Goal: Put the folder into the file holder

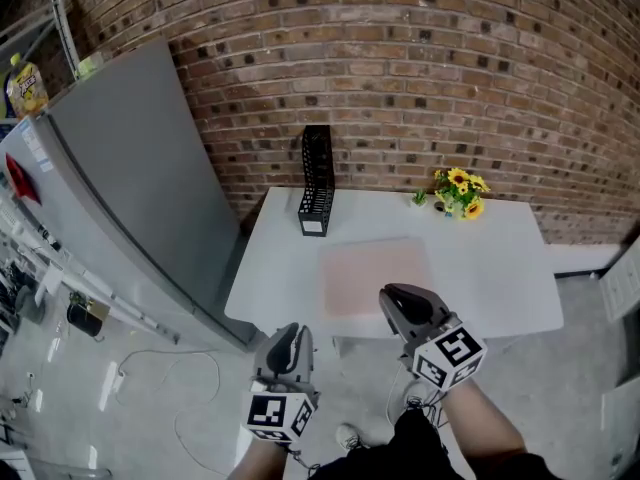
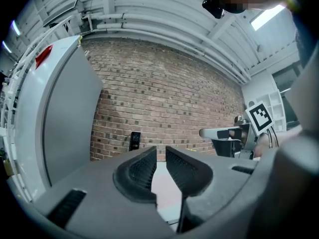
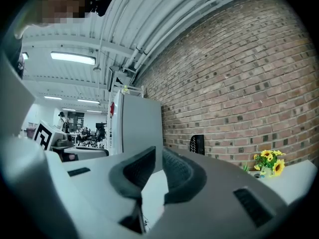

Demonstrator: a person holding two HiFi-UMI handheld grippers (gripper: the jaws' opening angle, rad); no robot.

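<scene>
A pale pink folder [image 1: 375,276] lies flat on the white table [image 1: 500,268], near its front edge. The black mesh file holder [image 1: 317,181] stands upright at the table's back left, against the brick wall; it also shows as the file holder [image 2: 135,140] and the file holder [image 3: 198,144]. My right gripper [image 1: 392,296] hovers over the folder's front edge, shut and holding nothing. My left gripper [image 1: 292,330] is off the table's front edge, left of the folder, also shut and empty. In their own views, the left gripper [image 2: 161,151] and the right gripper [image 3: 159,151] point level toward the wall.
A tall grey cabinet [image 1: 130,188] stands close to the table's left side. A small pot of yellow flowers [image 1: 459,192] sits at the back right of the table. Cables lie on the floor [image 1: 170,388] to the left.
</scene>
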